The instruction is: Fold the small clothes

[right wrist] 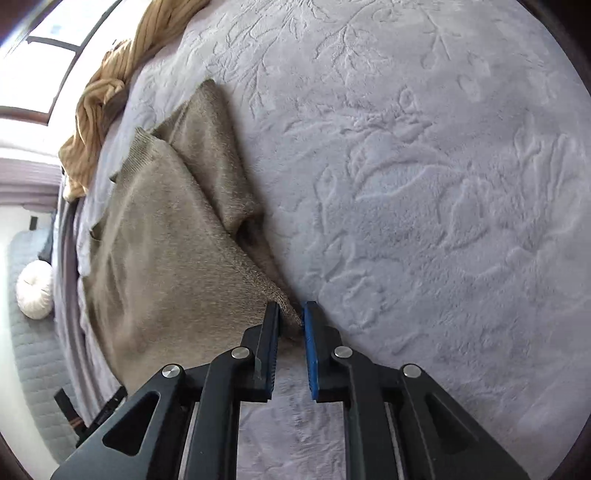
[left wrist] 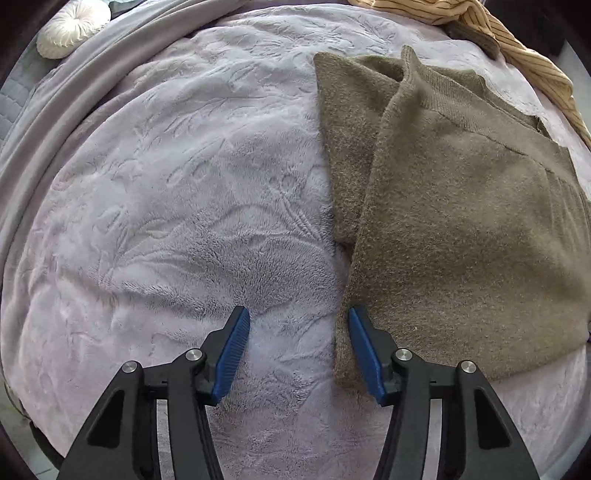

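Note:
A brown knit sweater lies partly folded on the lilac plush blanket, with one sleeve folded over its body. My left gripper is open at the sweater's near left edge, its right finger over the knit, its left over the blanket. In the right wrist view the sweater lies to the left. My right gripper is nearly closed, with a corner of the sweater between its jaws.
A tan striped garment lies bunched at the bed's far edge, also in the right wrist view. A round white cushion rests beside the bed, also in the right wrist view. A window is behind.

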`<state>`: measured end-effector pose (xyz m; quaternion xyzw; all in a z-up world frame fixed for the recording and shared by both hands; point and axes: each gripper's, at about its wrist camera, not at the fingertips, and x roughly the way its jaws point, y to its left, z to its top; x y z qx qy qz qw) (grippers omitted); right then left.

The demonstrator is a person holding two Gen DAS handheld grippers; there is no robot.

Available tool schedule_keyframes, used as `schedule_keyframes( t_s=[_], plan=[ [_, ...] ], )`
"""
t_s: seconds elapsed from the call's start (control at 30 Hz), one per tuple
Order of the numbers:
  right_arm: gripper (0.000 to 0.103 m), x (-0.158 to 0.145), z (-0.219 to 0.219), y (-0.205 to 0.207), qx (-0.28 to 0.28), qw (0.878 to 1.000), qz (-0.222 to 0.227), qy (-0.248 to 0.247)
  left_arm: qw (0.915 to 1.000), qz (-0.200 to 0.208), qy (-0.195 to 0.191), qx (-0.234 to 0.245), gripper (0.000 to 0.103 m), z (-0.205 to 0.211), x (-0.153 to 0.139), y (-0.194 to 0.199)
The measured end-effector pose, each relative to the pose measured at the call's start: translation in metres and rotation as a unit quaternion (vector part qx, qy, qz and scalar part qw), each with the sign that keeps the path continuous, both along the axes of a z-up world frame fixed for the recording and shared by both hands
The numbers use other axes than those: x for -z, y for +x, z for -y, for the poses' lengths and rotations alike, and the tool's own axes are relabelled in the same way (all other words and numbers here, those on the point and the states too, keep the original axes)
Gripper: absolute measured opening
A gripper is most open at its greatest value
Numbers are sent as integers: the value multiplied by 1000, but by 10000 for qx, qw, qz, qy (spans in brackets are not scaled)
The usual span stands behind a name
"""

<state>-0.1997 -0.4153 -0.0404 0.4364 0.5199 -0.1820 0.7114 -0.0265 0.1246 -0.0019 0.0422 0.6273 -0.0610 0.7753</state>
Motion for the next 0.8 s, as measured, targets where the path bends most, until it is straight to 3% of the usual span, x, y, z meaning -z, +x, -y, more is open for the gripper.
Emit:
schedule_keyframes(
  t_s=[0.1,0.2,0.37,0.43,0.47,0.5,0.57,0.67,0.73,0.8],
  plan=[
    [15,-14,-3,-6,30,9999,106,-103,10000,88,12,9,58,-5,-21,0],
    [17,-39,-7,-14,-3,9985,324,-446,9984,369,-394,189,58,-8,-52,6],
    [18,-68,-13,20,-511,9934,817,-616,9933,745,-786,389,55,18,-72,48],
    [18,-66,-19,44,-672,9925,859,-553,9908,803,-1016,386,53,33,-69,69],
    [18,-63,-22,53,-714,9921,903,-490,9894,765,-1171,399,39,43,-65,79],
    [18,-60,-25,65,-775,9917,939,-415,9889,676,-1251,433,36,51,-60,88],
    [18,-53,-31,84,-897,9908,964,-309,9868,635,-1370,584,36,71,-53,96],
    [18,-41,-40,107,-1104,9893,916,-275,9875,565,-1209,844,36,94,-36,101],
    [18,-30,-42,116,-1199,9889,847,-243,9904,487,-1025,795,36,95,-21,103],
    [15,-16,-38,121,-1244,9893,713,-255,9906,367,-1164,620,36,87,-9,109]
  ],
)
